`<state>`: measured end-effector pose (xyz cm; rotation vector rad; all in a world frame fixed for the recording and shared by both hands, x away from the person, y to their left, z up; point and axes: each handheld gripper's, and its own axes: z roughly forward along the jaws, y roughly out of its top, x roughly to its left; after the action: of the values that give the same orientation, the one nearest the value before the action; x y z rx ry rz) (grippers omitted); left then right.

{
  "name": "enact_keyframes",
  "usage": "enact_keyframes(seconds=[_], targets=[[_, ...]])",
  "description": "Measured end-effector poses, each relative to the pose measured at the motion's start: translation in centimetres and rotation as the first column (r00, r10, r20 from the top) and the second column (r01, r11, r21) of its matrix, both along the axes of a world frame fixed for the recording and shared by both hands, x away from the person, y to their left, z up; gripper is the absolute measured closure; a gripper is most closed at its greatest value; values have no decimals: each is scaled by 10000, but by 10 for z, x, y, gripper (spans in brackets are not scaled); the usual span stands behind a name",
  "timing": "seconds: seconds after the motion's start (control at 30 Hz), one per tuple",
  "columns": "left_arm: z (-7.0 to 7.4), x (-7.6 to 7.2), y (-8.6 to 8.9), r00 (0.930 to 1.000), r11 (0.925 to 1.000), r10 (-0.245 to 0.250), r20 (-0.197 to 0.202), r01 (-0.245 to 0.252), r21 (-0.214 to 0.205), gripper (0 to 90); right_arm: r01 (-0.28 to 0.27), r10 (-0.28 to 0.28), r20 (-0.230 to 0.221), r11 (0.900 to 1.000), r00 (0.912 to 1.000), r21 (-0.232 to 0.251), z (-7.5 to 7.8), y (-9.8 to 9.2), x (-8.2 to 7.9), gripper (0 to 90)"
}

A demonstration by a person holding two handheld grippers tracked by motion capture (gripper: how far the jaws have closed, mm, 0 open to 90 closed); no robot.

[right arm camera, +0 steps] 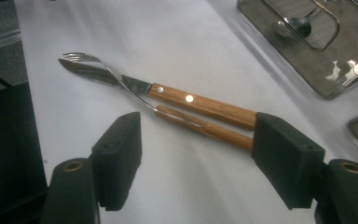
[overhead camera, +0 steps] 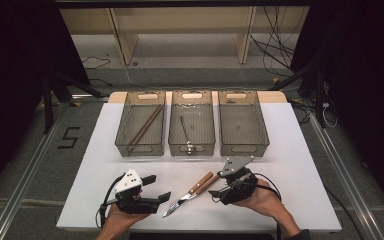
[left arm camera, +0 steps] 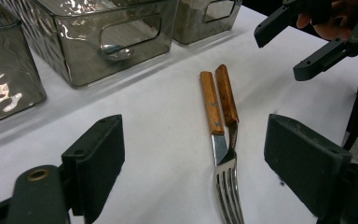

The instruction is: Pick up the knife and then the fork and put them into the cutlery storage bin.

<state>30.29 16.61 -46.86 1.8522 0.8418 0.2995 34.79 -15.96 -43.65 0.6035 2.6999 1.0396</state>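
The fork (overhead camera: 176, 204) and knife (overhead camera: 192, 192) lie side by side on the white table (overhead camera: 290, 165), long axes slanting, wooden handles toward the middle bin (overhead camera: 192, 121), tips toward the person. That bin holds a spoon (overhead camera: 185, 134); nothing blocks the cutlery. The right gripper (overhead camera: 219, 192), jaws spread and empty, sits at the handle ends. The left gripper (overhead camera: 161, 188), also spread, faces the tips.

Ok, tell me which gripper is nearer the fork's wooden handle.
Right. The right gripper hovers open beside the fork handle's end; the left gripper sits open farther off, beyond the tines.
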Motion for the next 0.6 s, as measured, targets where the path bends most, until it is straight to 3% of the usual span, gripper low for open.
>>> enact_keyframes(seconds=[0.23, 0.47, 0.6], targets=[[-1, -1, 2, 10000, 10000, 31, 20, -32, 20, 201, 213, -212, 128, 9998, 9997, -66, 0, 3, 5, 495], [-1, -2, 2, 10000, 10000, 27, 34, -27, 31, 201, 761, -757, 357, 9971, 9965, -89, -1, 8, 16, 801], [-1, -2, 3, 10000, 10000, 63, 47, -63, -21, 201, 1135, -1130, 419, 9935, 9927, -105, -4, 15, 26, 900]])
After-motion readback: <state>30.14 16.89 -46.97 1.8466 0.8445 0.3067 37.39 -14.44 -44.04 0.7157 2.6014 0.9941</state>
